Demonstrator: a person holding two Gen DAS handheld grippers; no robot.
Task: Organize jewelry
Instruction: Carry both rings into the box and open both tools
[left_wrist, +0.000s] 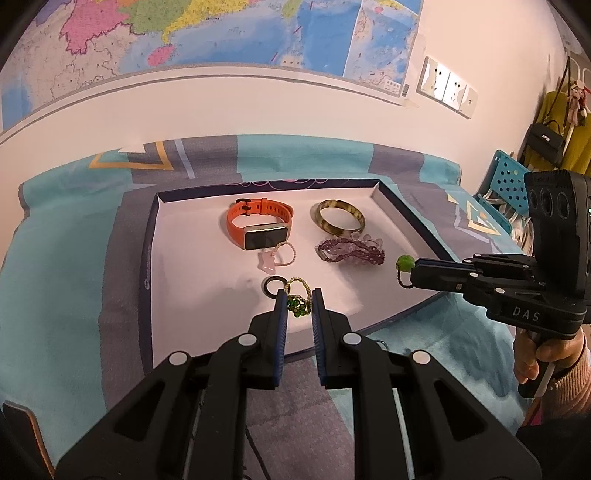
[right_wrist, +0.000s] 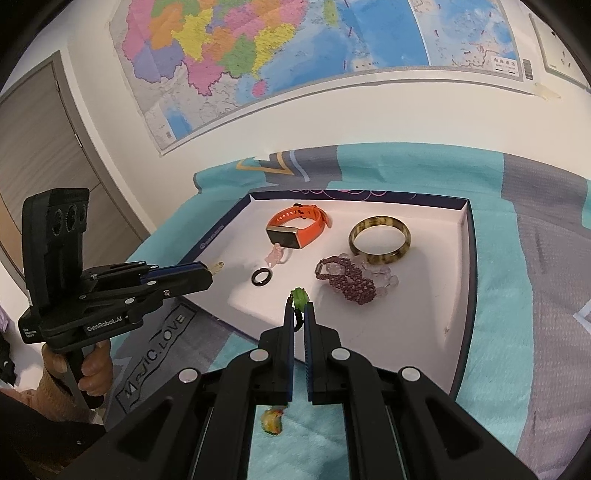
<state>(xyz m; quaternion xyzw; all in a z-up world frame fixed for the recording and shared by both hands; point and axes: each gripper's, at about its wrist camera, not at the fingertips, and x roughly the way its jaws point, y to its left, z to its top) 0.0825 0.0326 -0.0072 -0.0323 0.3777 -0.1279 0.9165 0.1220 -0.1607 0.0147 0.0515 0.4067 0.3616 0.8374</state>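
My right gripper (right_wrist: 299, 310) is clamped on the green bead charm (right_wrist: 298, 297) over the tray's (right_wrist: 466, 258) near edge; my left gripper (left_wrist: 298, 295) pinches the beaded ring (left_wrist: 297, 295) at its near-left.

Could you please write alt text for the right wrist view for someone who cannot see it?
The right gripper, shut on a green bead charm, hangs over a white tray holding an orange smartwatch, bangle, purple bracelet and black ring.
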